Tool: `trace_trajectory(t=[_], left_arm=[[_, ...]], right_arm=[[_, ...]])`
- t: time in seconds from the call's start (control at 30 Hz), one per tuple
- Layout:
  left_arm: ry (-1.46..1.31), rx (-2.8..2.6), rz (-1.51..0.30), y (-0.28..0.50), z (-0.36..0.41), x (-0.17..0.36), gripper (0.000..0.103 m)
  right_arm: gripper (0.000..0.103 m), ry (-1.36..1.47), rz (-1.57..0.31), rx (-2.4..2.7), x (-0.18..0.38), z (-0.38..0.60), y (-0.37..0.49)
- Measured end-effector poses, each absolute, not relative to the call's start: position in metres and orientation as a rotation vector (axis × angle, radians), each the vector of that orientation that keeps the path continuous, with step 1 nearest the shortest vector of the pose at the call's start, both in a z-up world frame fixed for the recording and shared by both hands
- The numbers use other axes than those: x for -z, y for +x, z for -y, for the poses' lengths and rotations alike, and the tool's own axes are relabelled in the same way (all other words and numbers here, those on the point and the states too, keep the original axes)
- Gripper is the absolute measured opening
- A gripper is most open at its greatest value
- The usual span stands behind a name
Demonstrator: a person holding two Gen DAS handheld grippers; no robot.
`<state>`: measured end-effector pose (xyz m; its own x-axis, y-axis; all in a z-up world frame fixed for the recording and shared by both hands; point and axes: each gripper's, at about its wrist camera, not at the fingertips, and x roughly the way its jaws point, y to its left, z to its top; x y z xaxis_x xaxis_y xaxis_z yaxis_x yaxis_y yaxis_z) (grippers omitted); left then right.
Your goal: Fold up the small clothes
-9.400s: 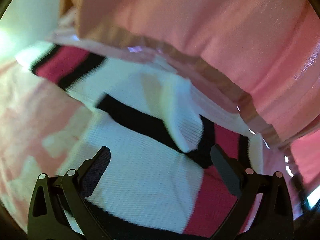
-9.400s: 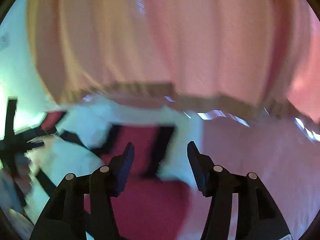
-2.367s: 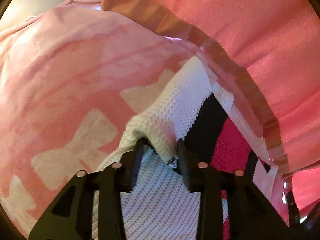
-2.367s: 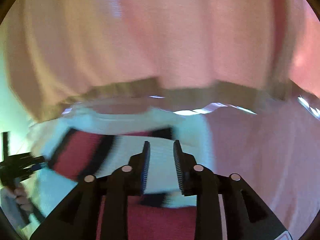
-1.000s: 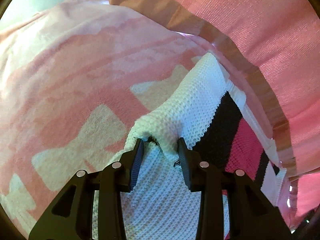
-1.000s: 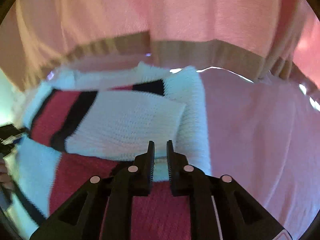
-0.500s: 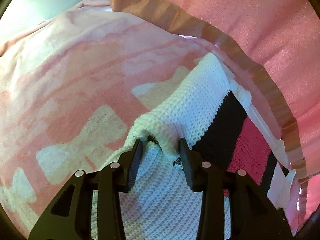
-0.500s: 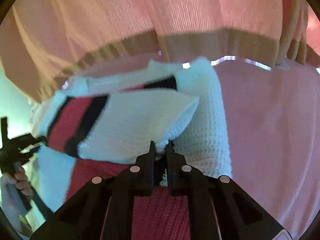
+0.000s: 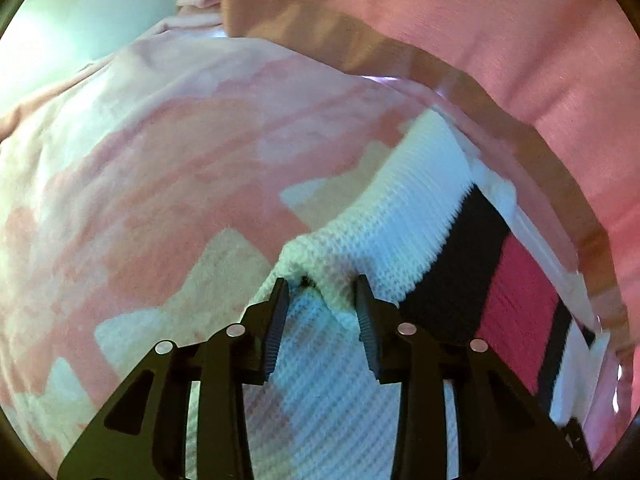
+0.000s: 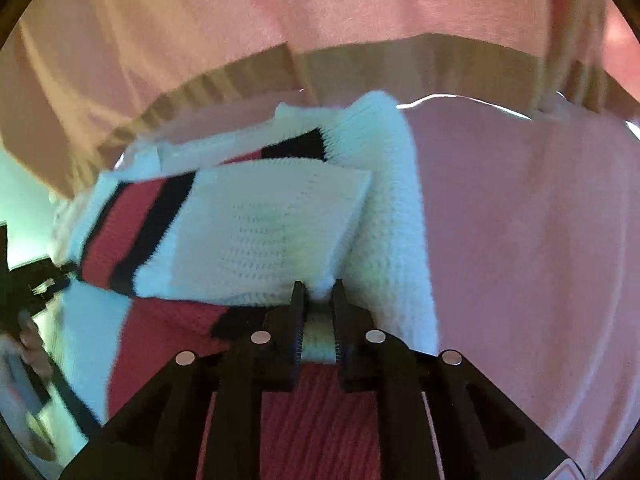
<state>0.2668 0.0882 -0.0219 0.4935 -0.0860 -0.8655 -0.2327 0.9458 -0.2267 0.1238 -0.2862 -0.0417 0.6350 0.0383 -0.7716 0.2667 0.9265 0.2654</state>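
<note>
Knitwear fills both views: a small waffle-knit sweater (image 9: 404,216) in white with black and deep-pink stripes lies on a pink blanket (image 9: 168,152) printed with pale blocky shapes. In the left wrist view the left gripper (image 9: 320,300) sits at 6 o'clock, its two black fingers (image 9: 276,320) pressed on either side of a bunched white fold of the sweater, so it is clamped on that fold. From the pinch the white knit runs toward 2 o'clock, where a black stripe and then a pink one follow toward 4 o'clock. A hanging pink cloth (image 9: 500,32) with a tan ribbed hem covers the view from 12 to 3 o'clock, right beside the sweater's far edge

In the right wrist view the right gripper (image 10: 318,292) is at 6 o'clock with its fingers (image 10: 298,312) close together and a thin white edge of the sweater (image 10: 264,224) between them. Its jaws have just been opening slightly, yet the pads press on the knit. A folded white panel lies over the striped body toward 10 o'clock, and red-pink knit shows under the gripper. At 9 o'clock a hand (image 10: 28,344) holds the other gripper at the sweater's left edge; motion blur hides detail there
</note>
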Motion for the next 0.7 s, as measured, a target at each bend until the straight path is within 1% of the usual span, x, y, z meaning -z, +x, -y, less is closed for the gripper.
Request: trace_trajectory(t=[0.03,0.07,0.13,0.17,0.2,0.23,0.27,0.3,0.33,0.37,0.43,0.5,0.63,0.7], left_arm=[[-0.353,-0.064,-1.063,0.259,-0.091,0.017,0.042],[-0.359,-0.044,-1.065,0.252,-0.092,0.013,0.045],[-0.338,-0.016,-1.048,0.23,-0.096,0.001,0.058],[-0.328,-0.005,-1.035,0.22,-0.097,-0.005,0.06],[-0.312,0.022,-1.013,0.206,-0.098,-0.011,0.065],[-0.293,0.045,-0.997,0.194,-0.099,-0.014,0.073],[-0.257,0.068,-0.975,0.174,-0.101,-0.018,0.077],[-0.225,0.078,-0.961,0.154,-0.105,-0.018,0.084],[-0.21,0.088,-0.957,0.141,-0.109,-0.018,0.087],[-0.203,0.108,-0.957,0.118,-0.119,-0.014,0.087],[-0.221,0.114,-0.966,0.095,-0.133,-0.008,0.088],[-0.277,0.074,-0.987,0.069,-0.153,0.004,0.088],[-0.396,0.027,-1.046,0.045,-0.18,0.026,0.088],[-0.397,0.034,-1.038,0.038,-0.182,0.028,0.088]], right_arm=[[0.017,0.387,-0.852,0.14,0.031,0.284,0.11],[0.019,0.391,-0.84,0.137,0.025,0.281,0.099],[0.023,0.367,-0.818,0.132,0.01,0.272,0.075],[0.036,0.349,-0.792,0.139,0.001,0.265,0.055],[0.051,0.347,-0.775,0.147,-0.003,0.26,0.038],[0.054,0.351,-0.762,0.148,-0.004,0.256,0.02],[0.055,0.352,-0.747,0.146,-0.002,0.249,-0.01],[0.055,0.349,-0.748,0.146,0.002,0.243,-0.028],[0.055,0.351,-0.76,0.138,0.012,0.234,-0.055],[0.055,0.357,-0.769,0.133,0.021,0.229,-0.071],[0.055,0.397,-0.803,0.108,0.042,0.218,-0.11],[0.055,0.424,-0.81,0.104,0.054,0.212,-0.133],[0.055,0.451,-0.856,0.077,0.076,0.201,-0.153],[0.056,0.463,-0.871,0.054,0.083,0.197,-0.155]])
